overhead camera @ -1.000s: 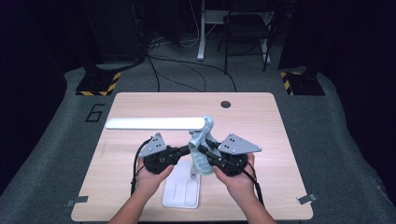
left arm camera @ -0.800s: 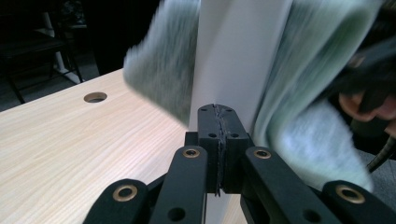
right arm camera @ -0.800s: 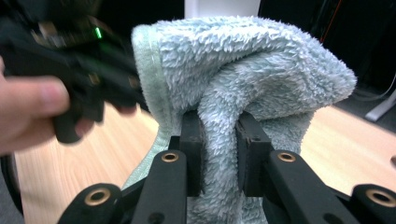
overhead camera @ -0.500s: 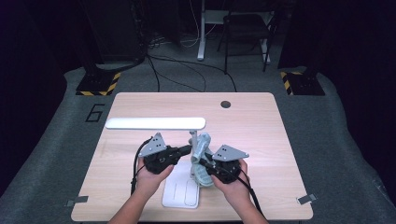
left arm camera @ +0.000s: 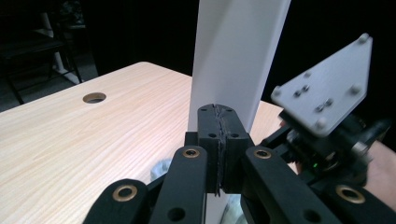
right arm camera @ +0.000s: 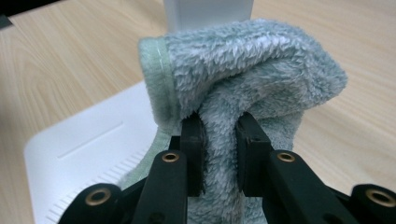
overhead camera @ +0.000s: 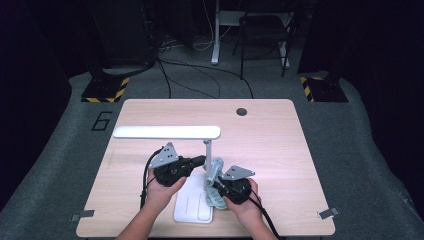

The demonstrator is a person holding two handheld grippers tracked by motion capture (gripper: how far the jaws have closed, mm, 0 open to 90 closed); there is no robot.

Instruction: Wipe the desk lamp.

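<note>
A white desk lamp stands near the table's front: flat base (overhead camera: 192, 205), thin upright post (overhead camera: 207, 152), long head bar (overhead camera: 166, 132) reaching left. My left gripper (overhead camera: 202, 160) is shut with nothing between its jaws; its tips (left arm camera: 219, 112) rest against the post (left arm camera: 238, 56). A fluffy pale green cloth (overhead camera: 216, 175) hangs low beside the post, just above the base. My right gripper (overhead camera: 216, 186) is shut on it; the pads (right arm camera: 219, 126) pinch a fold of the cloth (right arm camera: 247, 70), which bunches against the post's foot (right arm camera: 205, 9) over the base (right arm camera: 93, 140).
The wooden table (overhead camera: 280, 150) has a round cable hole (overhead camera: 241, 111) at its back. The right gripper's grey plate (left arm camera: 322, 93) sits close to the right of the post. Beyond the table are dark floor, cables and a chair (overhead camera: 262, 35).
My right gripper has slid the cloth down along the lamp post, from near its upper part to just above the base. The left gripper has stayed against the post.
</note>
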